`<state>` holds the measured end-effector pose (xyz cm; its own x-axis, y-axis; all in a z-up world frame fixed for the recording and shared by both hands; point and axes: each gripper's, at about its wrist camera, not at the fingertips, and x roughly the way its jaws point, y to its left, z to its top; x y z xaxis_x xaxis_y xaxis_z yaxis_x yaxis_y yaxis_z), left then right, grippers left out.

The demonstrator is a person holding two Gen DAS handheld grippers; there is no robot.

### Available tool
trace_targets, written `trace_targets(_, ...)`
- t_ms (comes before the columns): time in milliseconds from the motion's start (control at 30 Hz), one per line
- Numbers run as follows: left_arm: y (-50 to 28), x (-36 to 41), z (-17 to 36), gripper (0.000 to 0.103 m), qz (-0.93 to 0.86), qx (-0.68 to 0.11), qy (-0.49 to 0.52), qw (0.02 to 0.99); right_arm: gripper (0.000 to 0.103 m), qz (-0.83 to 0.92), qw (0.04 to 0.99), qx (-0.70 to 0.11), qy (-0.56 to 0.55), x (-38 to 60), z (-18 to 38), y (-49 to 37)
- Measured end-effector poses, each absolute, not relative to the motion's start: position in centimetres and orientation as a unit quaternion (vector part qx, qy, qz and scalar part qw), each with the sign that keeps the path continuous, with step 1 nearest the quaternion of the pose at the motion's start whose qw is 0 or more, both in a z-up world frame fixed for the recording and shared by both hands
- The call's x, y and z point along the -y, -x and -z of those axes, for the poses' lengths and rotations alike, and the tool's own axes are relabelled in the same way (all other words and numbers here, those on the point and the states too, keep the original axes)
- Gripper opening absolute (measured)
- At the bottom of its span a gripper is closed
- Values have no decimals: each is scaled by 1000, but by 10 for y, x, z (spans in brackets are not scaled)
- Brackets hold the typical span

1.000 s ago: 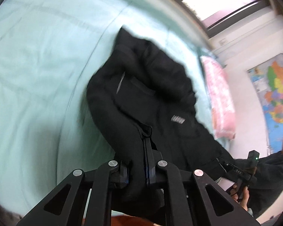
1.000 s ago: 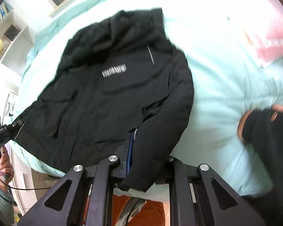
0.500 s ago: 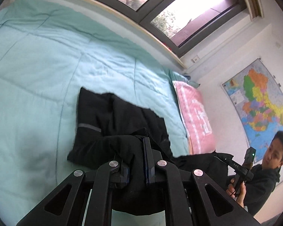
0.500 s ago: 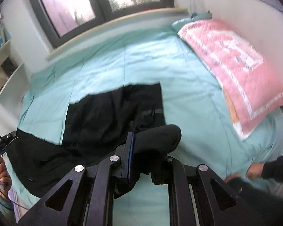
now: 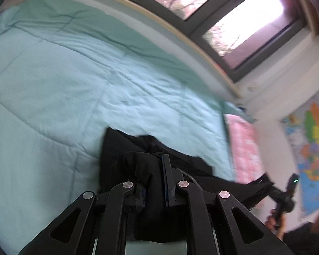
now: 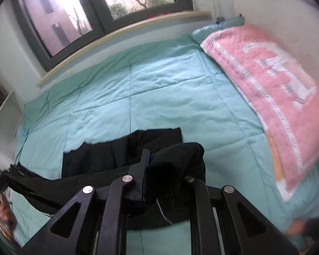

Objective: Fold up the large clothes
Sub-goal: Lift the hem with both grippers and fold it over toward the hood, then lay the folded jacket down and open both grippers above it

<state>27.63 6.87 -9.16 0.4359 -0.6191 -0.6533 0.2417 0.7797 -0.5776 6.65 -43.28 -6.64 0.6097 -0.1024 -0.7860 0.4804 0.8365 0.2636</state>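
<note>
A large black jacket [image 5: 117, 150] lies on a mint green bed [image 5: 63, 80]. My left gripper [image 5: 154, 165] is shut on a bunched fold of it and holds it up near the bed's front edge. My right gripper [image 6: 165, 159] is shut on another bunched part of the same jacket [image 6: 117, 148]. The cloth drapes over both grippers' fingers and hides the tips. The far edge of the jacket lies flat on the bed. The right gripper also shows in the left wrist view [image 5: 287, 191], and part of the jacket stretches toward it.
A pink quilted pillow [image 6: 276, 80] lies at the right end of the bed [image 6: 159, 89], against the wall. A window with a wooden sill [image 6: 117, 34] runs along the far side. A map [image 5: 312, 144] hangs on the wall. White shelves [image 6: 2, 110] stand at the left.
Both grippers have lifted the jacket's near edge and carried it forward over the rest. The jacket now lies folded over, shorter on the bed. The views tilted up to the window.
</note>
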Motion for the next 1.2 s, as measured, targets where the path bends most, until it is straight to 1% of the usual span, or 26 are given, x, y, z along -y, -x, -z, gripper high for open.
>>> trace_targets(100,-307,-51,130,14,220,-479,196,827,18,164,848,-433,-259,457,111,-116)
trace_targets(267,-344,-25,210,15,158,-530,159,818,19,172,821,-485,-247,464,184,-171)
trace_targets(367,-354,-11,245,15,146,-553,142,808,19,179,809,-511,-231,460,223,-190)
trace_targets(467,-359,0,262,15,148,-566,119,802,22,181,802,-523,-225,460,247,-196)
trace_targets(533,-359,0,261,16,155,-567,112,801,25,176,802,-526,-220,457,253,-197)
trace_targets(600,-360,-6,254,18,176,-578,113,789,28,162,803,-525,-231,461,251,-194)
trace_targets(633,-361,-14,247,20,193,-587,124,777,32,144,804,-521,-250,466,246,-189)
trace_targets(667,-361,-20,241,24,206,-590,134,769,39,111,805,-502,-297,476,236,-180)
trace_targets(700,-360,-32,229,30,243,-596,161,748,43,73,807,-470,-350,489,224,-168)
trace_targets(733,-357,-38,220,34,268,-594,179,737,51,49,809,-444,-384,499,213,-158)
trace_targets(767,-350,-52,198,43,317,-575,210,725,55,35,813,-413,-408,510,196,-141)
trace_targets(800,-342,-63,178,52,343,-551,219,729,56,30,818,-399,-413,516,185,-132)
trace_targets(833,-334,-74,158,58,357,-525,220,741,56,26,826,-385,-411,521,171,-118)
trace_targets(867,-327,-85,139,72,361,-498,219,758,57,34,836,-379,-394,522,158,-107)
trace_targets(900,-320,-92,123,80,359,-474,214,775,57,41,844,-380,-376,520,149,-101)
trace_targets(967,-315,-96,106,81,361,-451,211,789,57,52,856,-395,-330,510,142,-102)
trace_targets(1067,-315,-70,100,80,354,-454,186,796,57,62,867,-425,-252,480,145,-121)
trace_targets(1133,-309,-24,109,80,347,-462,126,807,57,50,872,-447,-195,443,155,-146)
trace_targets(1200,-305,21,126,80,346,-471,97,806,57,36,877,-453,-155,411,165,-167)
